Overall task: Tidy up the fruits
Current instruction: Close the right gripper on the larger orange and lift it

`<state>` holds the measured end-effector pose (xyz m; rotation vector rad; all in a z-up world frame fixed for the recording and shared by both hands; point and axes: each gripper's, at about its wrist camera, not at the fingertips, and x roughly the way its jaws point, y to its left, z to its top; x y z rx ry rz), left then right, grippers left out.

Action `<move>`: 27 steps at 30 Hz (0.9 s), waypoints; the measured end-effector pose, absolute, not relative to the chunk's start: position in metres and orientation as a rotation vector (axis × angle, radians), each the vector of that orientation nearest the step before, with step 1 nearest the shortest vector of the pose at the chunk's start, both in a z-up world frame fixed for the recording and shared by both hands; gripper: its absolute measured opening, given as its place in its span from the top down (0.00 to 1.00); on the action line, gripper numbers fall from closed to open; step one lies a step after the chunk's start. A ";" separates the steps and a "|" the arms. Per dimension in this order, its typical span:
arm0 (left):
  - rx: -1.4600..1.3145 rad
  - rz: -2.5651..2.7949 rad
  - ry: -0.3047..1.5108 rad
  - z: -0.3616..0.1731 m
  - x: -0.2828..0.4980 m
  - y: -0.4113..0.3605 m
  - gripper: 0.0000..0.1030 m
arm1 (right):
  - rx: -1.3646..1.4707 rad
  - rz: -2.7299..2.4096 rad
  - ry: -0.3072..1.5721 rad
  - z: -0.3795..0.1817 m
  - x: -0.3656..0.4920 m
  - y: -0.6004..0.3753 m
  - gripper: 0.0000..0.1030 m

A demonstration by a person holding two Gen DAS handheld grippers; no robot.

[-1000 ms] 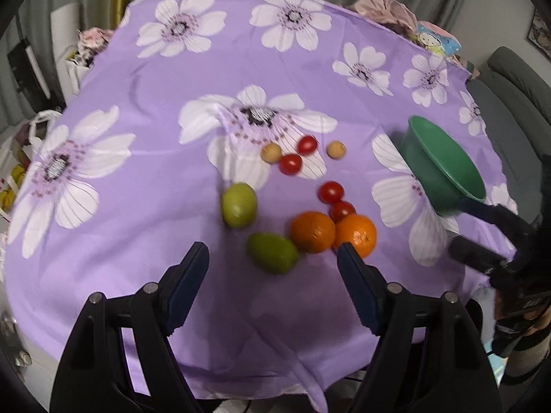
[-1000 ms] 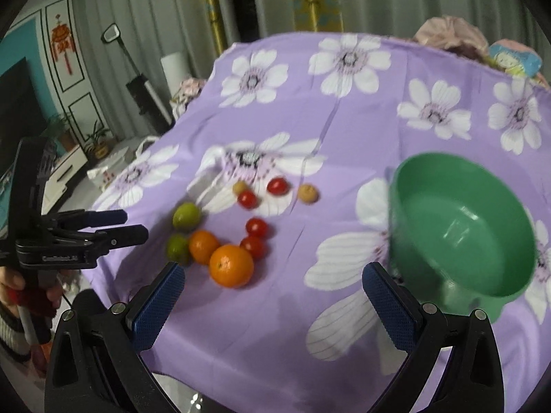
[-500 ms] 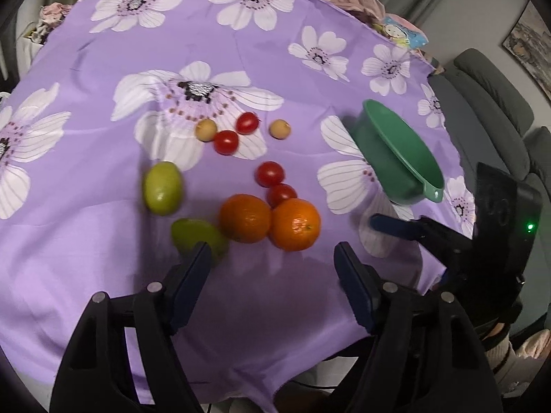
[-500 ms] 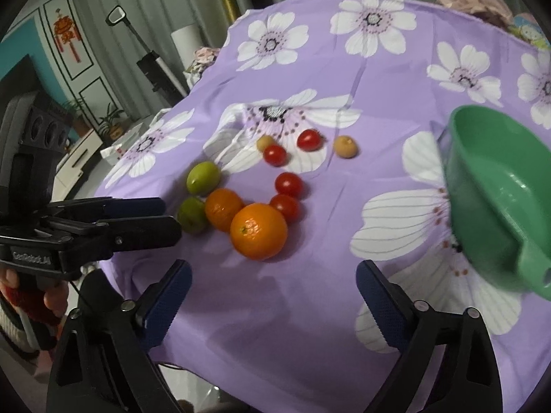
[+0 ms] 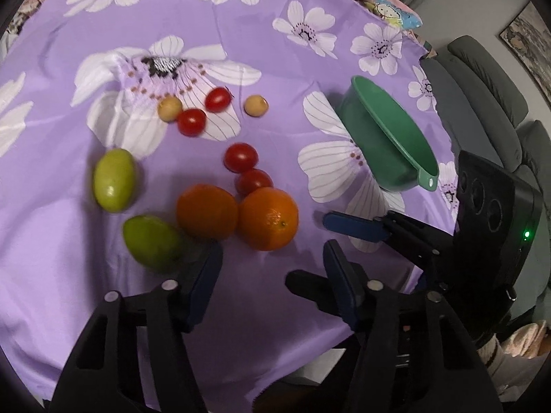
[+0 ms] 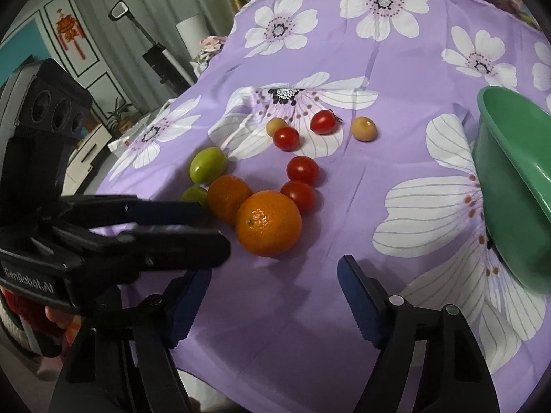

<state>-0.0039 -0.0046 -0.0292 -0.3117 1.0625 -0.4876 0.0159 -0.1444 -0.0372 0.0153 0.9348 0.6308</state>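
1. Purple flowered cloth [image 5: 275,55] carries all the fruit; my left gripper [image 5: 272,275] hangs spread wide over its near edge, holding nothing.
2. Two green fruits [image 5: 113,179] lie farthest left, the nearer one [image 5: 151,242] just beside my left finger.
3. Two oranges [image 5: 206,211] sit touching, with the right orange [image 6: 268,222] nearest my right gripper.
4. Four cherry tomatoes [image 5: 240,156] and two small tan fruits [image 5: 255,105] lie beyond them.
5. My right gripper [image 6: 272,296] also gapes wide and holds nothing.
6. Farthest right stands the green bowl [image 6: 516,186], apart from the fruit.
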 end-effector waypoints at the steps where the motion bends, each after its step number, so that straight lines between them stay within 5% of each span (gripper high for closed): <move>1: -0.317 -0.490 1.069 -0.030 -0.002 -0.005 0.45 | 0.011 0.635 0.939 -0.038 0.017 -0.144 0.28; 12: -0.334 -0.479 1.109 -0.036 0.016 -0.011 0.46 | -0.065 0.668 0.942 -0.039 0.029 -0.133 0.32; 19: -0.327 -0.462 1.116 -0.041 0.022 -0.007 0.57 | -0.086 0.698 0.961 -0.044 0.036 -0.120 0.41; 27: -0.303 -0.466 1.101 -0.041 0.027 -0.008 0.57 | -0.053 0.695 0.988 -0.053 0.042 -0.122 0.56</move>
